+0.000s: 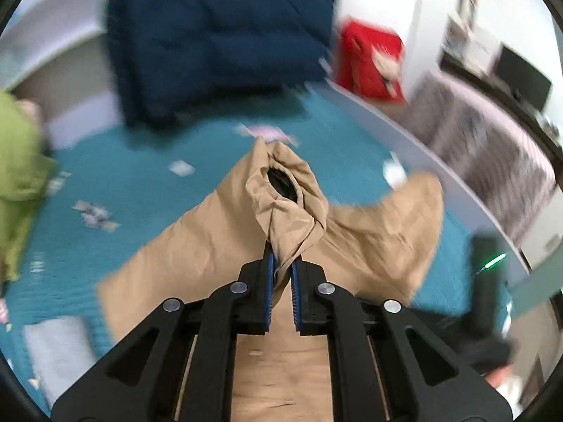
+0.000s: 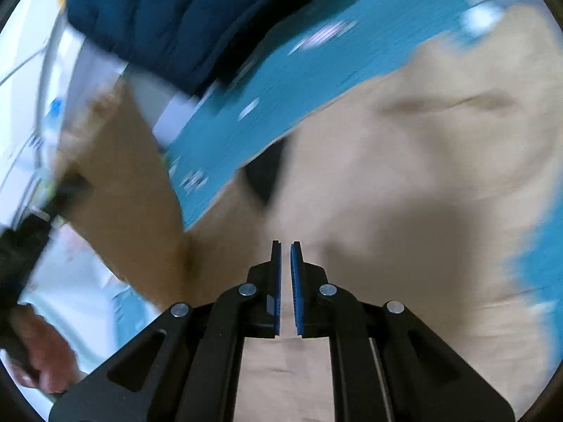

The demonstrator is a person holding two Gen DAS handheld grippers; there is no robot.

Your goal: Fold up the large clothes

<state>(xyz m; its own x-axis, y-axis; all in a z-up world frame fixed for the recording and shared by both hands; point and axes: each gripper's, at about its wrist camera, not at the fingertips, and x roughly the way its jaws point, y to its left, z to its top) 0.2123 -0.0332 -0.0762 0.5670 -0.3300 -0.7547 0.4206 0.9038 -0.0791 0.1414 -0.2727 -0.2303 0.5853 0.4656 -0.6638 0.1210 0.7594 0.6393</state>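
A large tan garment [image 1: 197, 242] lies spread on a teal bed cover [image 1: 116, 183]. My left gripper [image 1: 282, 263] is shut on a bunched fold of the tan garment, lifted above the rest, with a dark opening showing at the bunch's top. In the right wrist view the tan garment [image 2: 404, 183] fills most of the frame, blurred. My right gripper [image 2: 285, 246] hangs just above it with its blue pads nearly together and nothing visible between them. The other hand and gripper show at the left edge of that view [image 2: 31, 246].
A dark blue quilted blanket [image 1: 221, 35] lies at the far end of the bed and also shows in the right wrist view [image 2: 169, 17]. A green garment [image 1: 17, 183] sits at the left. A red item [image 1: 369, 59] is by the white wall.
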